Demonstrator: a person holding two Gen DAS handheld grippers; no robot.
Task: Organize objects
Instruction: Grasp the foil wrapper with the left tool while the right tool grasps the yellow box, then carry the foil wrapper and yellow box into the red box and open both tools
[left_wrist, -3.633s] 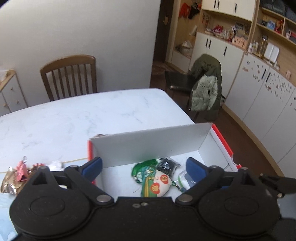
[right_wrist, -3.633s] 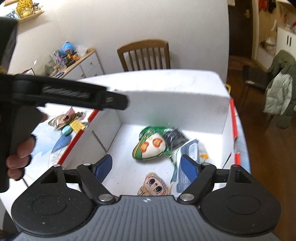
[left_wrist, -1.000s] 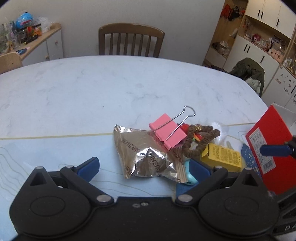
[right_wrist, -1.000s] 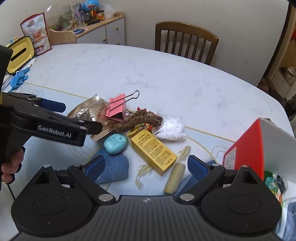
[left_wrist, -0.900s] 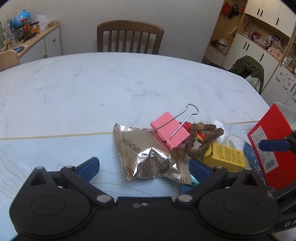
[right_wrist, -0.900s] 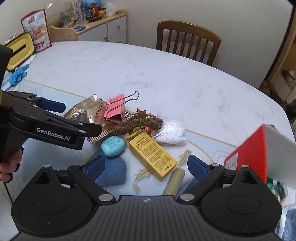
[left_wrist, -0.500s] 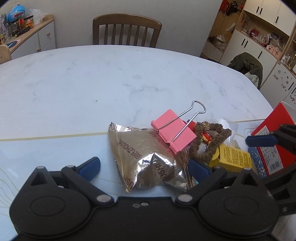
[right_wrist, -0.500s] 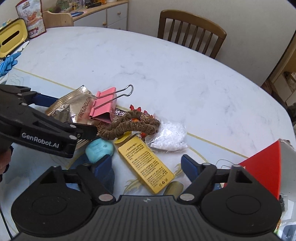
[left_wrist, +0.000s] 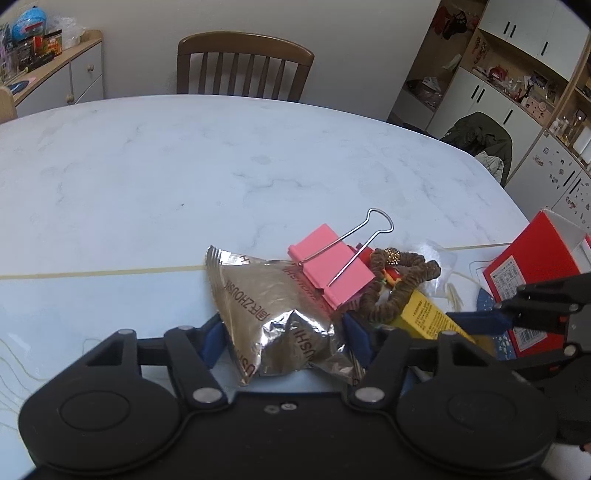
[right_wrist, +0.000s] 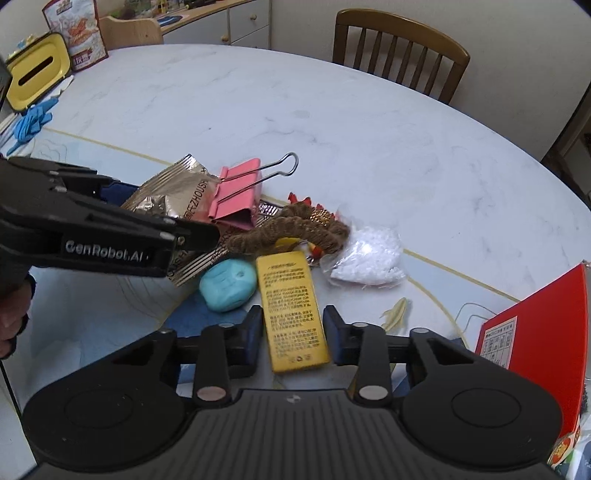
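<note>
A crumpled silver foil snack packet (left_wrist: 273, 310) lies on the table between the fingers of my left gripper (left_wrist: 284, 339), which have closed against its sides. A pink binder clip (left_wrist: 328, 269) rests on the packet's far edge, and a brown scrunchie (left_wrist: 402, 284) lies just right of it. In the right wrist view, my right gripper (right_wrist: 293, 332) is shut on the near end of a flat yellow box (right_wrist: 291, 295). The box's far end is tucked under the scrunchie (right_wrist: 291, 225). The left gripper's arm hides part of the foil packet (right_wrist: 173, 195).
A teal lump (right_wrist: 227, 284) sits left of the yellow box and a bag of white beads (right_wrist: 369, 254) right of it. A red-sided box (right_wrist: 543, 332) stands at the right. A yellow tissue holder (right_wrist: 37, 77) and blue gloves (right_wrist: 31, 122) lie far left. A wooden chair (left_wrist: 243, 66) stands behind the table.
Both grippers left the white box and came down over the pile. In the last half second the left fingers narrowed onto the foil packet and the right fingers onto the yellow box.
</note>
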